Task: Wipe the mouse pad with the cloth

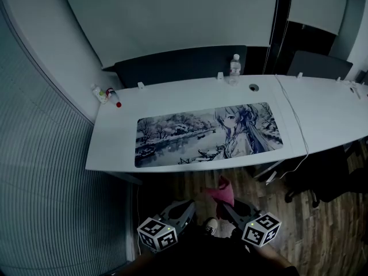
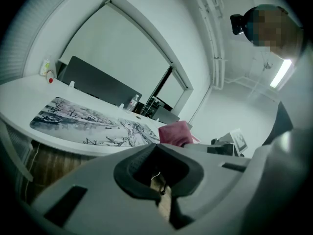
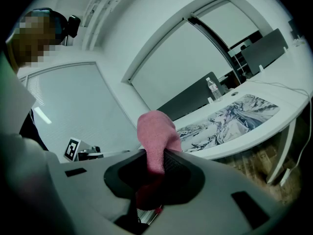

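Head view. The white tabletop (image 1: 115, 137) is smooth and rectangular, with a dark flat partition panel (image 1: 178, 65) standing along its far edge. The mouse pad (image 1: 210, 132) lies flat on it: a long rectangular mat printed in grey and blue with a drawn figure and a snowy landscape, its near edge close to the tabletop's front edge. A clear plastic water bottle (image 1: 234, 69) stands upright behind the mat, apart from it. A thin white cable (image 1: 296, 119) runs across the tabletop just right of the mat. I hold both tools low, in front of the tabletop and over a wood-plank floor (image 1: 322, 234). My left tool (image 1: 187, 204) and my right tool (image 1: 227, 206) are near each other. The cloth (image 1: 221, 191), pink and soft, stands up from the right tool, well clear of the mat.

Left gripper view. My left tool (image 2: 159, 173) has its dark ribbed pads drawn together. Only a sliver of floor shows between them, and nothing is held. The mouse pad (image 2: 93, 124) lies ahead on the tabletop; the cloth (image 2: 175, 132) shows as a bunched pink lump to the right.

Right gripper view. My right tool (image 3: 154, 173) is clamped on the cloth (image 3: 156, 136), whose fuzzy, rounded fold rises above the pads. The mouse pad (image 3: 230, 116) lies beyond, untouched by the cloth.
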`<state>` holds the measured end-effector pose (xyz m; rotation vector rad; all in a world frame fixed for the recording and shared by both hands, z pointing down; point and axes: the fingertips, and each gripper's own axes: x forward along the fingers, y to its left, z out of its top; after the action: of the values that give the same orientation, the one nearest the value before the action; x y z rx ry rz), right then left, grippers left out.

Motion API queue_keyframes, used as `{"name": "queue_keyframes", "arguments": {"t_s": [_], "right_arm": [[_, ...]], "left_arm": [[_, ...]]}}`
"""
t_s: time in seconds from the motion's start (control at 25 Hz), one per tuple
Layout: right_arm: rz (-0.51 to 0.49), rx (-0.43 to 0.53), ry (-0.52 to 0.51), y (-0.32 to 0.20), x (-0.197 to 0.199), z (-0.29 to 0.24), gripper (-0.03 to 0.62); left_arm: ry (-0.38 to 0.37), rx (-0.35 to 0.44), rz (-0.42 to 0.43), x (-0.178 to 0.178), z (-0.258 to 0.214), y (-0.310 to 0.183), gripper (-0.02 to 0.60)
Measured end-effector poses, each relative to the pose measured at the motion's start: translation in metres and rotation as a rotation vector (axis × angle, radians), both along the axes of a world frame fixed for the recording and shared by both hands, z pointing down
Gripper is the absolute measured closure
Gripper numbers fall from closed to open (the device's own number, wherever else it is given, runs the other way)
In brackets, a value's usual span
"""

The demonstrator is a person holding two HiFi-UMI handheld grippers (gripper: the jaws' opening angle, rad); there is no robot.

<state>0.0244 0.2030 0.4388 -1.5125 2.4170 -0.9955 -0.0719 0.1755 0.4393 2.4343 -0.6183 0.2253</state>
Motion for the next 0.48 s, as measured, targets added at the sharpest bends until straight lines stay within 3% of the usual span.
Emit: {"name": "queue_keyframes", "arguments": {"t_s": [0.48], "right_arm": [[0.007,-0.002,0.003,0.0074,-0.0012,0.0009,0.505]], "left_arm": [[-0.004,0.021,0.030,0.0035,-0.0030,0.0059,0.577]]}}
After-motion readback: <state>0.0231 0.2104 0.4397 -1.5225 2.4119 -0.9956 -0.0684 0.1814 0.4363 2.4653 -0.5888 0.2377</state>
